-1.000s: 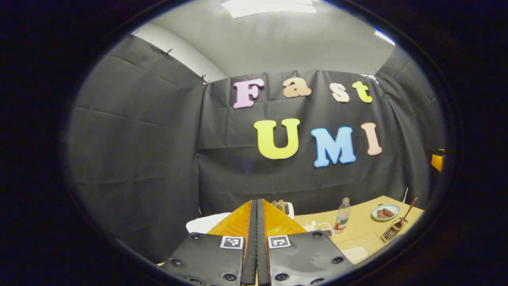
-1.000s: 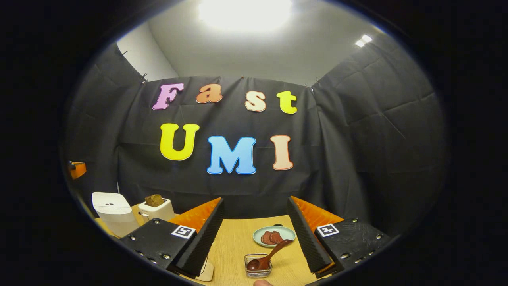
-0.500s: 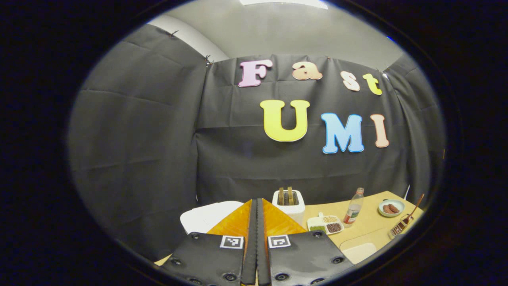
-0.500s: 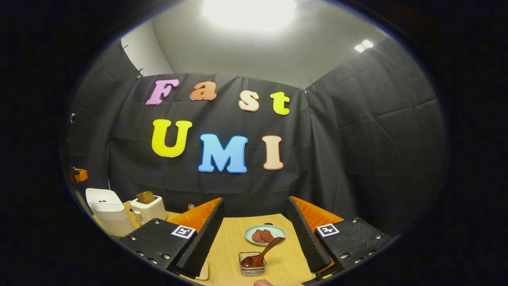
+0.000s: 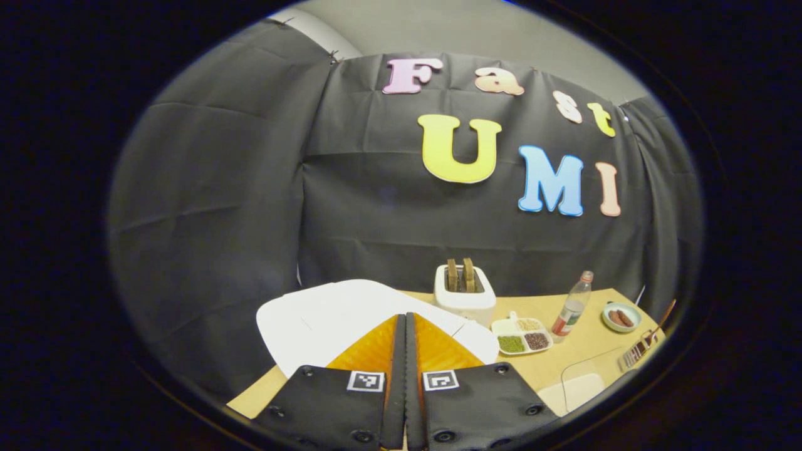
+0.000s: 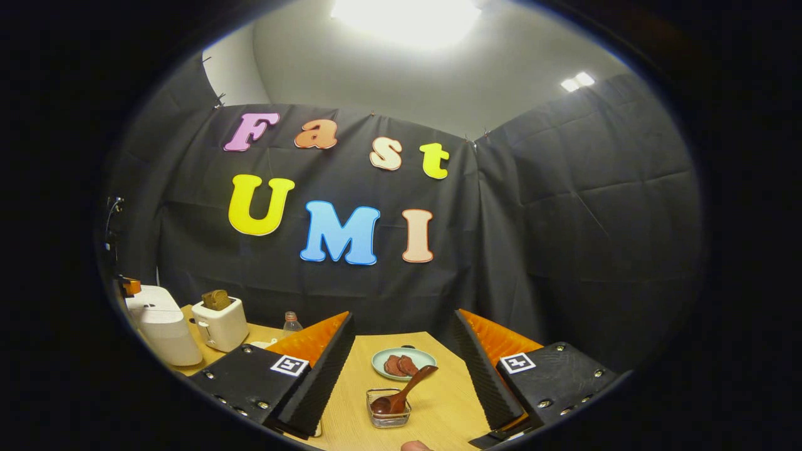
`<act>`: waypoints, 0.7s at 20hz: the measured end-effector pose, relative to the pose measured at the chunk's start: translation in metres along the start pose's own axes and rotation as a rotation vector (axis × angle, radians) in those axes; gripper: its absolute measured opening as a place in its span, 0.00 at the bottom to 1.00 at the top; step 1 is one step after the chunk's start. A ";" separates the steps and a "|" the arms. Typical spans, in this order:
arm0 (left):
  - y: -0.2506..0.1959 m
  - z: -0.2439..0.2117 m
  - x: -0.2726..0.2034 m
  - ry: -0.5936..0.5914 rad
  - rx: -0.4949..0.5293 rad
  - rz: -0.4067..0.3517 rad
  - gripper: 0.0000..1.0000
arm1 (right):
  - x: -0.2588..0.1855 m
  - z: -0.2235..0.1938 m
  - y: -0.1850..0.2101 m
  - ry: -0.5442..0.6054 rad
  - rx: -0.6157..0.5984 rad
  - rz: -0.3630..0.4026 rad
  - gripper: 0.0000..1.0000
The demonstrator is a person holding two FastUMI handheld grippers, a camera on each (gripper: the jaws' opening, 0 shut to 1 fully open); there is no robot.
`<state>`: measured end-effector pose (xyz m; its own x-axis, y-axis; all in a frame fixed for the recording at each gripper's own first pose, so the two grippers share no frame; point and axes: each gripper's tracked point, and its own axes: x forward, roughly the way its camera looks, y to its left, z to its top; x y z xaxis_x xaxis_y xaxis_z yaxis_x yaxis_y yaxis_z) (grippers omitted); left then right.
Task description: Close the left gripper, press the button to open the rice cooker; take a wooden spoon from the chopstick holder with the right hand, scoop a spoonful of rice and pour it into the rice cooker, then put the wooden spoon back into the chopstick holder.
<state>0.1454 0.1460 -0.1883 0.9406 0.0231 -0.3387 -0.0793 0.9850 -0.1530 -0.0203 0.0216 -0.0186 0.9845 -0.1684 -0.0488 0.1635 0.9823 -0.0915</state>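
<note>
Two grippers show, each at the bottom of its own view. The left gripper (image 5: 405, 326) has its jaws pressed together with nothing between them, pointing over the white cooker (image 5: 326, 316), whose lid is down. Beyond it on the surface (image 5: 583, 341) stand a toaster (image 5: 464, 293), a sectioned dish (image 5: 521, 335) of grains and a bottle (image 5: 571, 305). The right gripper (image 6: 404, 335) has its jaws wide apart and empty, aimed at the wire holder (image 6: 388, 408), where the spoon (image 6: 401, 393) leans with its bowl down and its handle towards a plate (image 6: 404, 363) just behind. In the right gripper view the cooker (image 6: 160, 326) sits far left, beside the toaster (image 6: 219, 322).
</note>
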 end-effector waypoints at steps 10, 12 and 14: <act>0.003 -0.045 0.034 0.096 -0.001 0.030 0.08 | 0.001 0.001 -0.002 0.007 -0.012 -0.024 0.95; 0.002 -0.045 0.031 0.096 0.010 0.046 0.09 | 0.002 0.000 0.000 0.008 -0.017 -0.019 0.95; 0.002 -0.046 0.029 0.102 0.022 0.048 0.09 | 0.003 0.001 0.001 0.006 -0.013 -0.016 0.95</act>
<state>0.1577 0.1411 -0.2412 0.8974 0.0537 -0.4380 -0.1148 0.9868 -0.1141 -0.0174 0.0220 -0.0175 0.9815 -0.1842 -0.0531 0.1779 0.9784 -0.1050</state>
